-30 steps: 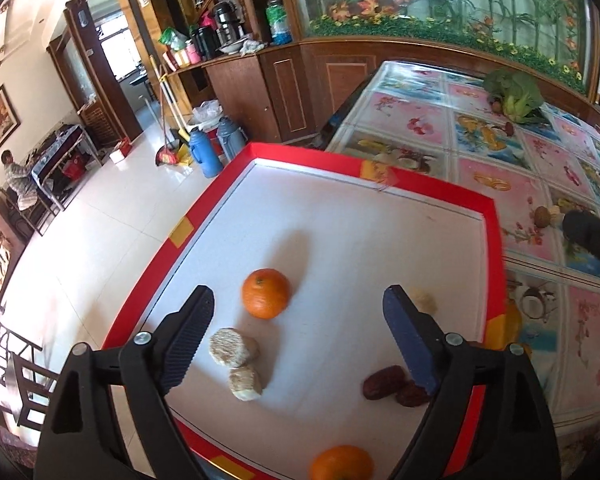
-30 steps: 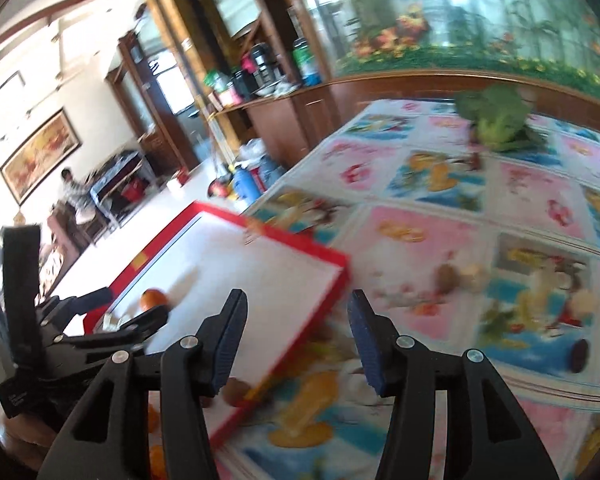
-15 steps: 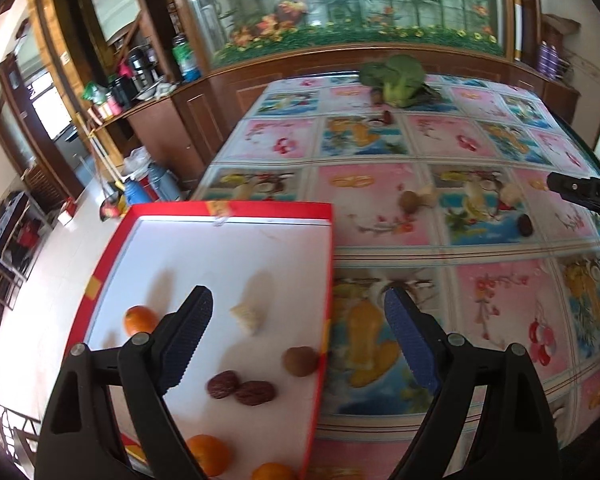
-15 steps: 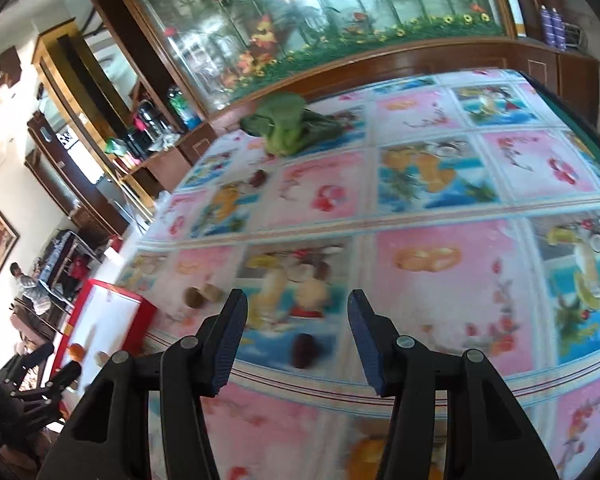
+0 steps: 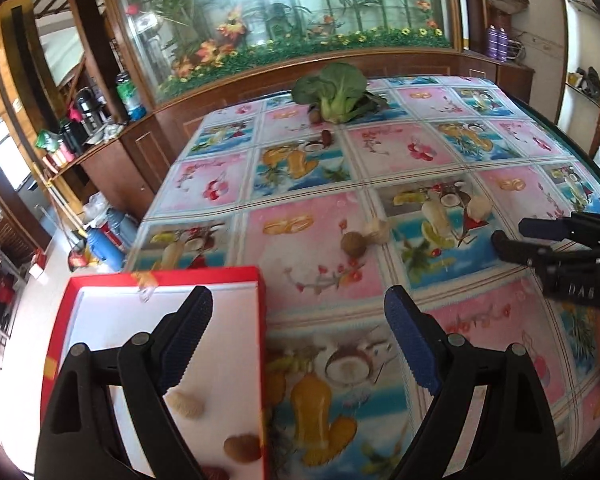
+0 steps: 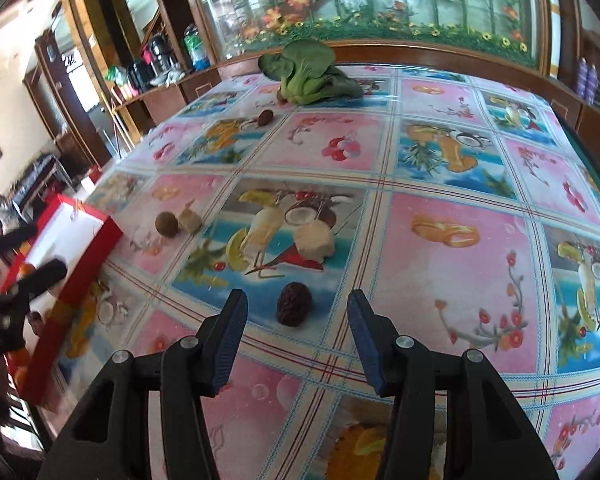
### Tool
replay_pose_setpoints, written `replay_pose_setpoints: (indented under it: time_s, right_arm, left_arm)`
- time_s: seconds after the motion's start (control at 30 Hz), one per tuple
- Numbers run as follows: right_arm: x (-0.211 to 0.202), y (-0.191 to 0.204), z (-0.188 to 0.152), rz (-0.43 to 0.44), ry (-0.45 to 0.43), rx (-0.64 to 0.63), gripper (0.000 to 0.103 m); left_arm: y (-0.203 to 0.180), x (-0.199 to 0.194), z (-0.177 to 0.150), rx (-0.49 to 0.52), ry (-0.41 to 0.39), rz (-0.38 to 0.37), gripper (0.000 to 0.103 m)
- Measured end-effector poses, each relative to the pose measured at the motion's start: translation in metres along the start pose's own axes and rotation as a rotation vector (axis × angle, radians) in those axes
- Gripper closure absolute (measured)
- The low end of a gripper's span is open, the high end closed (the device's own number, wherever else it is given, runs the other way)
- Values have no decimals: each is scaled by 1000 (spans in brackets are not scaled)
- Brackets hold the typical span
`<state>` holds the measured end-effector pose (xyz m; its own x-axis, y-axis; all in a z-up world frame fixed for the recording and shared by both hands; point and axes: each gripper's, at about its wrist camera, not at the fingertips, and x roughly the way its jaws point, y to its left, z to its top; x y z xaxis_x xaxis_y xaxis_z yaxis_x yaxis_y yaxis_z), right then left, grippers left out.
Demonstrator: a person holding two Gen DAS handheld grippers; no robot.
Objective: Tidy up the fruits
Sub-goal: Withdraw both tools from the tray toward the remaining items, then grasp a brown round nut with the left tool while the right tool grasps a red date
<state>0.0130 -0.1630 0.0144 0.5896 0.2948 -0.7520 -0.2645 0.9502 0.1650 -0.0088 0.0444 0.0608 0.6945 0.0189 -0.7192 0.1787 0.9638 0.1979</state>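
Both tools have swung away from the tray since a second ago, off toward the loose fruit on the bench. Nearest now is a dark, wrinkled date, lying on the patterned cloth just ahead of the right tool and lined up with the gap between its blue pads, which stand partly spread with nothing pinched. It looks small, light and slightly soft, with a creased skin that should give the ribbed pads purchase; I judge a gentle pinch across its narrow middle best, since a hard squeeze could squash it. Beyond it sit a pale cut chunk, then a brown round fruit beside a smaller pale piece, and a leafy green at the far edge. Left of these the red tray holds a few pieces, and the left tool hangs over its corner, spread wide and empty.
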Motion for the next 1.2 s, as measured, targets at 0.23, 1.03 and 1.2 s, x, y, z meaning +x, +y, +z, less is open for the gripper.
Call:
replay_pose_setpoints:
  time_s: [0.23,1.03,1.2]
  right_arm:
    - [2,1,1,-16,6,5,52]
    - [12,11,-1,-94,22,-64,85]
    - [12,8,0,-75,10,-48,86]
  left_arm:
    - [-17,44,18,14,66,-56,15]
    - [-25,95,30,-33,154,-155,78]
    - [-23,85,27,-60,144,-154,78]
